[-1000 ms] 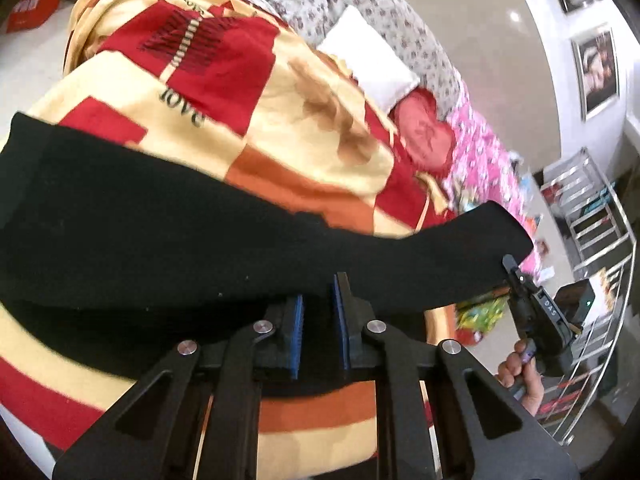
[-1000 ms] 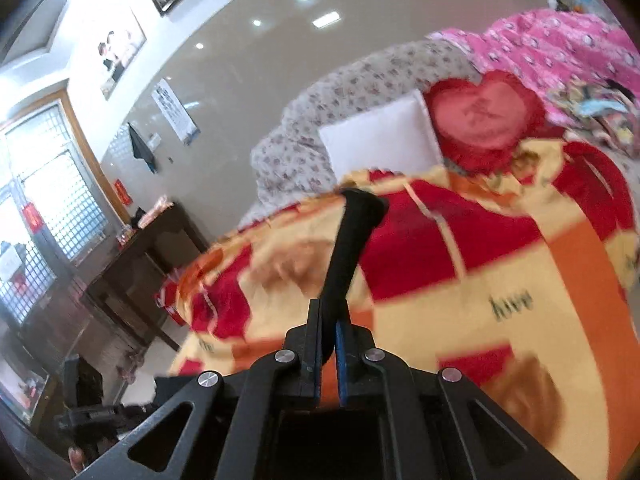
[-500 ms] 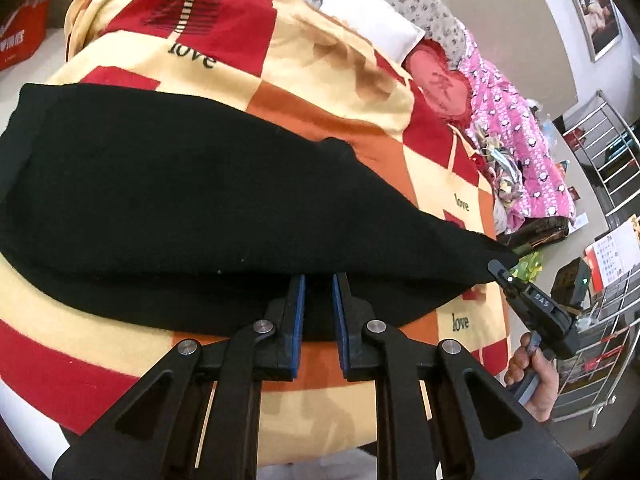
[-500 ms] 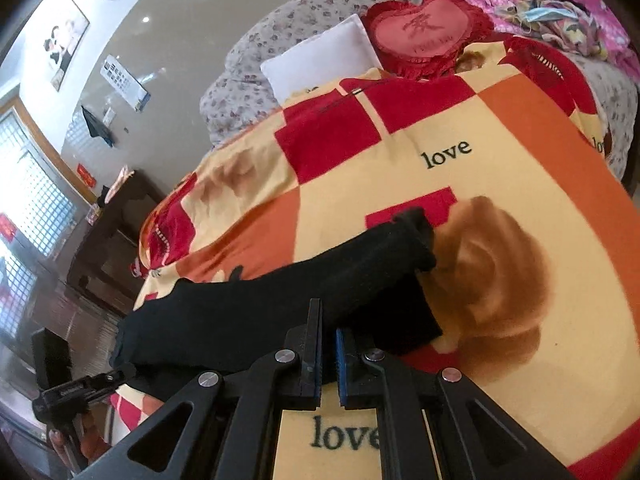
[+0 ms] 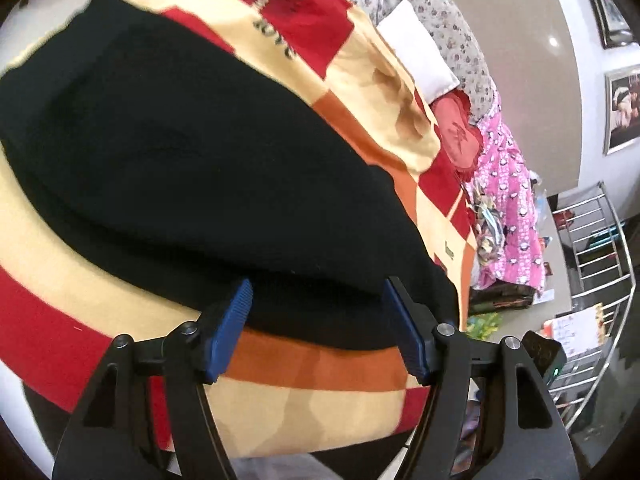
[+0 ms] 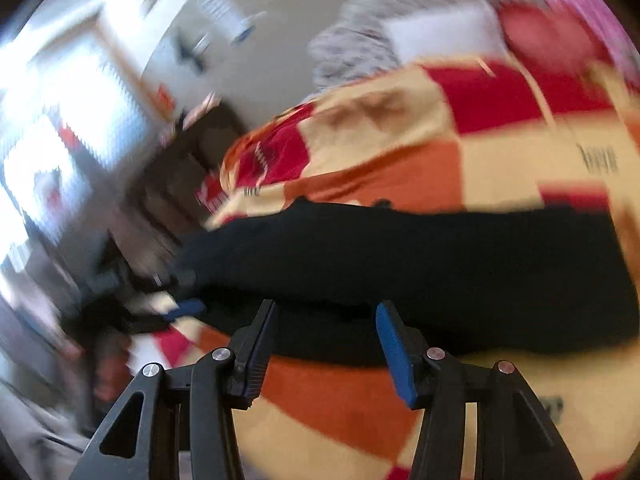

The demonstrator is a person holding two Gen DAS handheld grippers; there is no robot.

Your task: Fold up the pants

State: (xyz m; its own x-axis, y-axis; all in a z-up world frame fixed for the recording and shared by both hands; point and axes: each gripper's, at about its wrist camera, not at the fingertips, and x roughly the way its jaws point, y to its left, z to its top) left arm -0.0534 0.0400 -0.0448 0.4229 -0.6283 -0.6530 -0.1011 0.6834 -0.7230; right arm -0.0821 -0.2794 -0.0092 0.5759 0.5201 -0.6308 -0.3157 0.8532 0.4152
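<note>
- The left gripper is opening, its blue pads standing wide apart on either side of the near edge of the black pants without pressing on them.
- The right gripper is opening too; the pants' near edge is lying between its fingers, and no pad is squeezing the cloth. This view is blurred.
- The pants are lying flat across the patchwork blanket on the bed, doubled over, one layer on the other.
- Beyond them a white pillow and a red heart cushion are resting at the head of the bed.
- Farther off, a pink quilt is lying beside the blanket, and a metal rack is standing by the wall.
</note>
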